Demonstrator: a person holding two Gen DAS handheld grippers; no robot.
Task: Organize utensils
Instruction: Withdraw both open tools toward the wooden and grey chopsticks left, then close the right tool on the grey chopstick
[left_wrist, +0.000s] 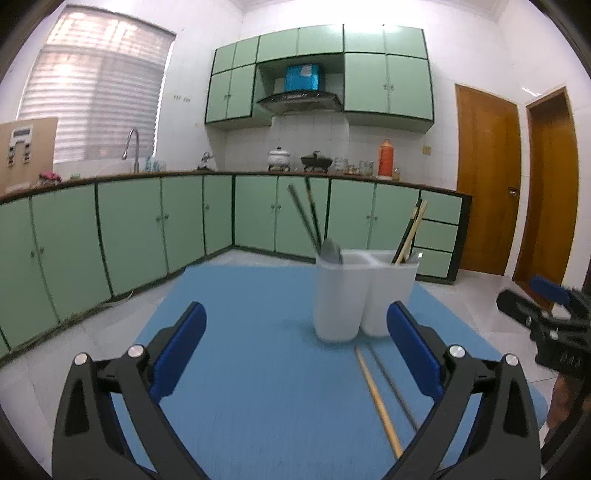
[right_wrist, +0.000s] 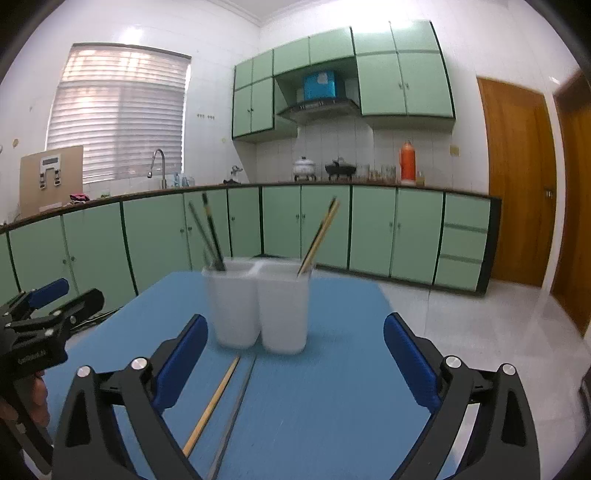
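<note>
Both tongs hang above the blue table (left_wrist: 236, 369), and both are spread wide with nothing between the pads. The left tongs (left_wrist: 295, 347) face the white holder (left_wrist: 364, 295), a two-compartment tub standing upright on the table, just beyond the fingertips. The right tongs (right_wrist: 295, 354) face that same holder (right_wrist: 258, 306) from the other side, again empty and gaping.

Inside the holder, the left compartment carries dark chopsticks (right_wrist: 210, 232) leaning left, plus a grey utensil (left_wrist: 330, 251) poking over the rim, too blurred to name. The right compartment holds a light wooden pair (right_wrist: 319, 236) tilted to the right.

In front of the holder, flat on the table, lie two loose sticks side by side: a pale wooden chopstick (right_wrist: 212, 404) and a grey metal chopstick (right_wrist: 236, 410), close together. They sit between the right tongs' fingers in that view, untouched.
</note>
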